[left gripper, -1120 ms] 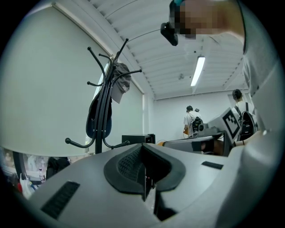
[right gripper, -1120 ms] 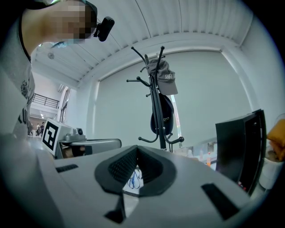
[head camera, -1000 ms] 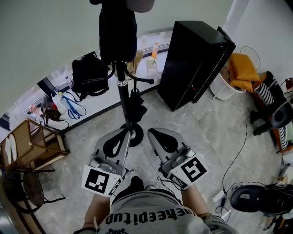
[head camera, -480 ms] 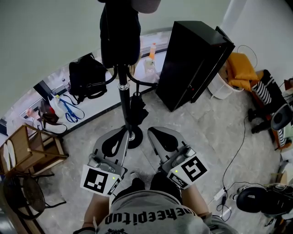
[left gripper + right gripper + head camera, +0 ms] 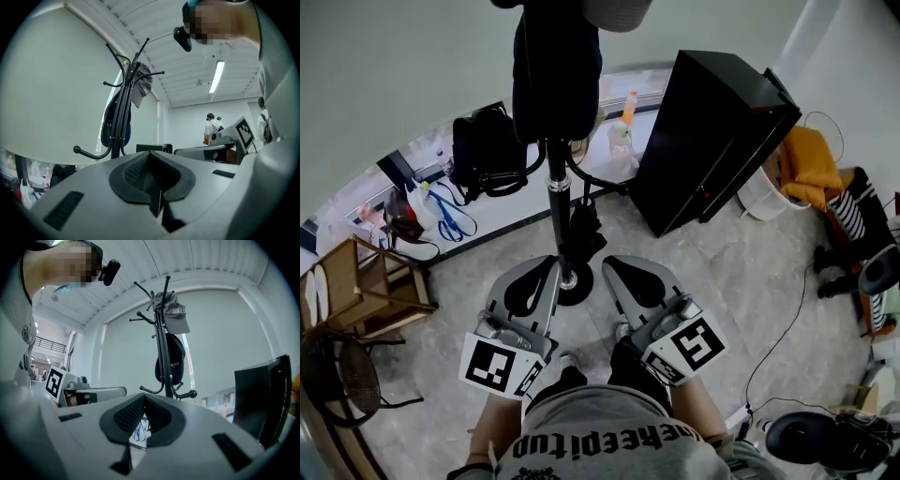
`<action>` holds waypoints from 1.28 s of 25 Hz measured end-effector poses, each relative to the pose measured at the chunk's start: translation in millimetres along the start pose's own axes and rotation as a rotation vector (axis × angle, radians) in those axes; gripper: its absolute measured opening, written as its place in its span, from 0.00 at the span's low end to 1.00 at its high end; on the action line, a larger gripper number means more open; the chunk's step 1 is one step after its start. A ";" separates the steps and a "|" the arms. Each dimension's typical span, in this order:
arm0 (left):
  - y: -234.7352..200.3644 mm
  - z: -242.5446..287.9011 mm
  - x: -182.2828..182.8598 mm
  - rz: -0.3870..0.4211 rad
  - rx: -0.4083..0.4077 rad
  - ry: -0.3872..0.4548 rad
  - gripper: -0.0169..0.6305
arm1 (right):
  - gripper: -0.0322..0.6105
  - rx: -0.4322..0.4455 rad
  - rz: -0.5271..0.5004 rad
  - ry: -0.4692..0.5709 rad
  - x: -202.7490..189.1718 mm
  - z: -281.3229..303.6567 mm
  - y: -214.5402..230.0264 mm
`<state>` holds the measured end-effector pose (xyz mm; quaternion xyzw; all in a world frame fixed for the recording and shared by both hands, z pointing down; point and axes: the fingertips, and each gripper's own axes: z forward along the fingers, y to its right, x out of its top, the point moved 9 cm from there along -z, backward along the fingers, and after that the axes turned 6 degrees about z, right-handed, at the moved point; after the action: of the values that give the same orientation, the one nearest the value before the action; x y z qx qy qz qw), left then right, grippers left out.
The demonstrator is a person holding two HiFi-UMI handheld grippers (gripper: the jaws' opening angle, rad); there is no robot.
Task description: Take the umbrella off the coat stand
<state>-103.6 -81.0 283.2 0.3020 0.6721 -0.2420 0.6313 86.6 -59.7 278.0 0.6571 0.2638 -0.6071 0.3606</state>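
Where the wall meets the stone floor [image 5: 712,272], a tall black cabinet [image 5: 712,131] is the biggest thing in sight. Its doors are shut, so its contents cannot be seen. Next to it rises the coat stand [image 5: 556,202], a dark pole on a round foot with curved hooks. A grey cap [image 5: 174,315] sits on top of the stand. Below the cap a dark blue rounded piece with a small logo [image 5: 169,357] hangs flat against the pole.

A black bag [image 5: 486,150] leans against the wall to the left of the stand, closed, its inside out of sight. A white bin [image 5: 759,192] stands to the right of the cabinet with an orange cloth [image 5: 806,155] heaped just beside it. What the bin holds cannot be made out.

Both tools are held level, side by side, near the foot of the stand. The left tool [image 5: 551,269] has its pads pressed together with nothing between them. The right tool [image 5: 614,269] is likewise fully closed and empty.

What looks like the folded umbrella [image 5: 581,232] hangs low on the stand, just beside the pole. Its long axis runs upright along the pole, with the narrow end up and the thicker bundle pointing at the floor. It is beyond both tools, and neither touches it.
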 end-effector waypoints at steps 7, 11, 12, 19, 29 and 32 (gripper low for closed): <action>9.3 20.5 1.4 0.009 0.080 -0.005 0.05 | 0.07 0.082 0.000 -0.014 8.4 6.7 30.2; 16.4 28.2 2.3 0.013 0.124 -0.011 0.05 | 0.07 0.126 0.001 -0.024 12.5 8.5 44.4; 17.5 29.9 2.8 0.015 0.135 -0.013 0.05 | 0.07 0.136 0.001 -0.025 13.8 9.4 47.5; 27.8 35.2 2.4 0.023 0.228 -0.021 0.05 | 0.07 0.224 0.007 -0.037 15.1 14.4 64.2; 48.9 35.0 1.2 0.039 0.368 -0.024 0.05 | 0.07 0.359 -0.001 -0.049 15.3 17.6 80.5; 54.9 36.9 2.0 0.043 0.408 -0.025 0.05 | 0.07 0.406 -0.003 -0.056 15.3 19.9 84.8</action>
<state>-38.7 -68.4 281.1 0.4347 0.5946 -0.3633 0.5705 142.9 -127.9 275.8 0.6987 0.1270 -0.6663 0.2272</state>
